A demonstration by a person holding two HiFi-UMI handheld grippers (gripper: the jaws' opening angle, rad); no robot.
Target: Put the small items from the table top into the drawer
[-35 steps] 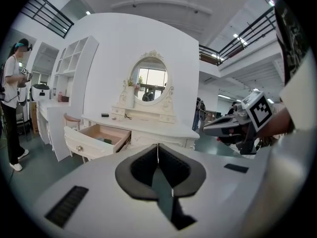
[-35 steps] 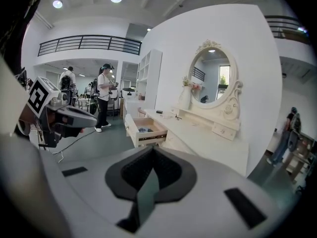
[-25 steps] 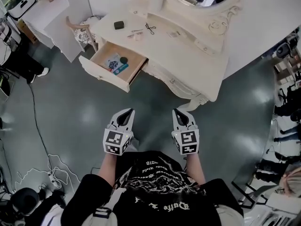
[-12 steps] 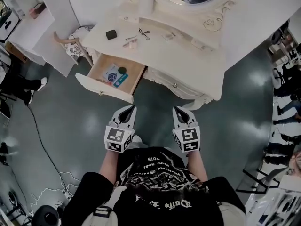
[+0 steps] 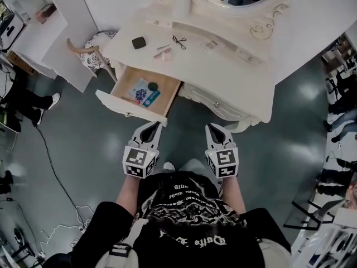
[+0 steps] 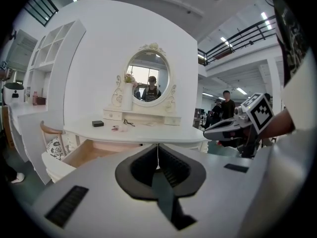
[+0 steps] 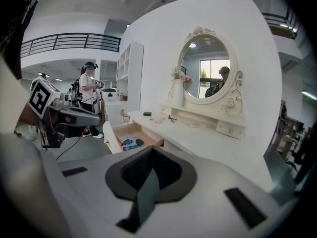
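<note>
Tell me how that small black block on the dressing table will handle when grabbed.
The black block looks squat and flat-sided, so it probably won't roll or tip. It's small, so likely light. Slipperiness can't be judged from here.

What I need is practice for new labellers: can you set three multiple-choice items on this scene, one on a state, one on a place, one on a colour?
1. The drawer is: A shut; B pulled open; C lifted out.
2. The black box lies: A on the table top; B in the drawer; C nowhere in view.
3. The table top is: A black; B red; C cream-white.
Answers: B, its inside and contents show; A, it sits on that surface, outside the drawer; C, plain in the head view.
</note>
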